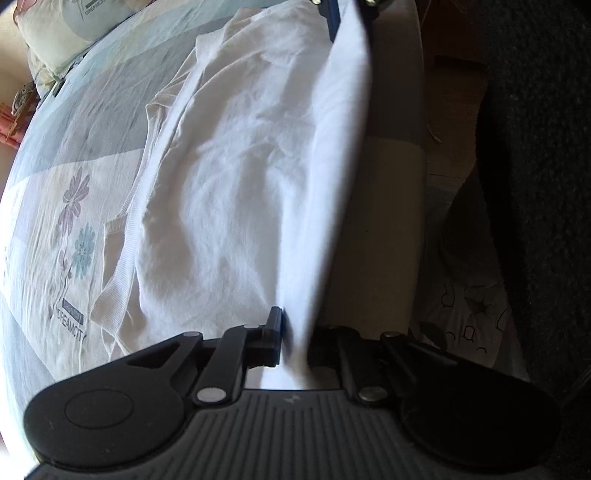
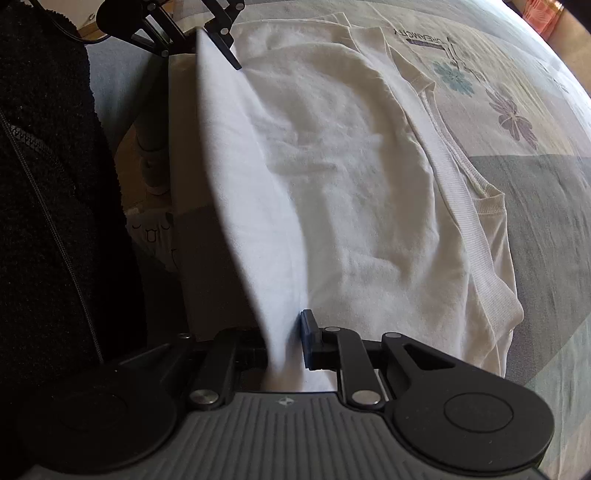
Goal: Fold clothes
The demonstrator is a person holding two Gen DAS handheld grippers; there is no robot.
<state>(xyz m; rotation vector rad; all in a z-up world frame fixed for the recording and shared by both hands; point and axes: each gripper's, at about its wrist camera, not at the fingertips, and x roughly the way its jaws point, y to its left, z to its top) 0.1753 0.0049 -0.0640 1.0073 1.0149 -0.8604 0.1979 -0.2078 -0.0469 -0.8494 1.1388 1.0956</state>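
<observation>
A white garment [image 1: 236,177] with ribbed cuffs lies spread on a bed, and its near edge is lifted into a taut vertical fold. My left gripper [image 1: 293,339] is shut on one end of that lifted edge. My right gripper [image 2: 286,343] is shut on the other end of the same edge of the white garment [image 2: 351,184]. In the left wrist view the right gripper [image 1: 341,14] shows at the top, pinching the cloth. The left gripper [image 2: 218,40] shows at the top of the right wrist view, also on the cloth.
The bed sheet [image 1: 74,155] is pale with grey blocks, printed flowers and lettering. A pillow [image 1: 70,33] lies at the far end. A person in a dark fleece [image 2: 44,184] stands by the bed's edge. The wooden floor [image 1: 454,122] shows beside the bed.
</observation>
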